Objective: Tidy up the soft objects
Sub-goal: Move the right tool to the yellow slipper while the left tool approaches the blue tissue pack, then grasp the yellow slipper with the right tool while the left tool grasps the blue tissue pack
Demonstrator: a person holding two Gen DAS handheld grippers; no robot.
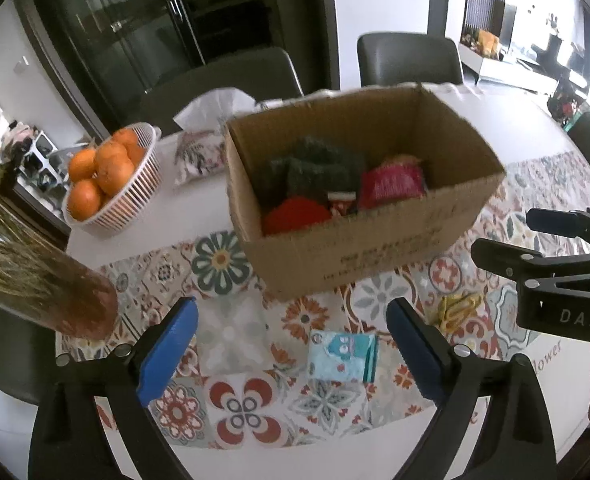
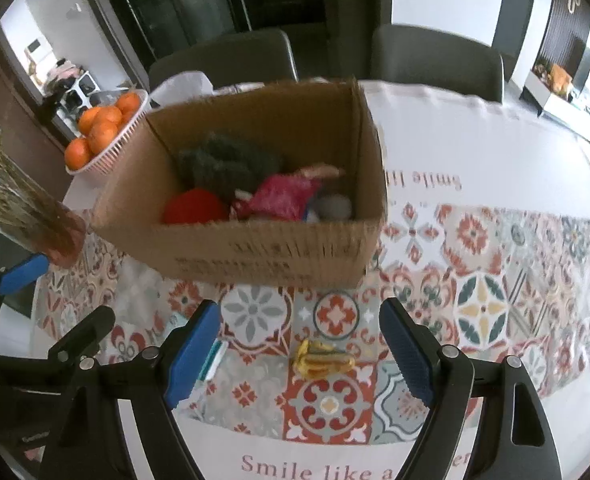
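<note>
An open cardboard box (image 1: 355,256) (image 2: 255,248) stands on the patterned table runner. Inside lie a dark green fuzzy piece (image 1: 315,168) (image 2: 227,164), a red one (image 1: 295,216) (image 2: 193,206) and a pink one (image 1: 391,184) (image 2: 283,196). In front of the box, a light blue folded cloth (image 1: 341,356) lies on the table between the wide-apart fingers of my left gripper (image 1: 293,346), untouched. A small yellow soft item (image 2: 323,360) (image 1: 457,312) lies between the spread fingers of my right gripper (image 2: 299,356), clear of both pads.
A white basket of oranges (image 1: 135,196) (image 2: 111,156) sits left of the box, with a floral pouch (image 1: 199,156) and tissue behind it. A vase of dried grass (image 1: 63,300) (image 2: 51,232) stands at the left edge. Two dark chairs (image 1: 409,60) face the far side.
</note>
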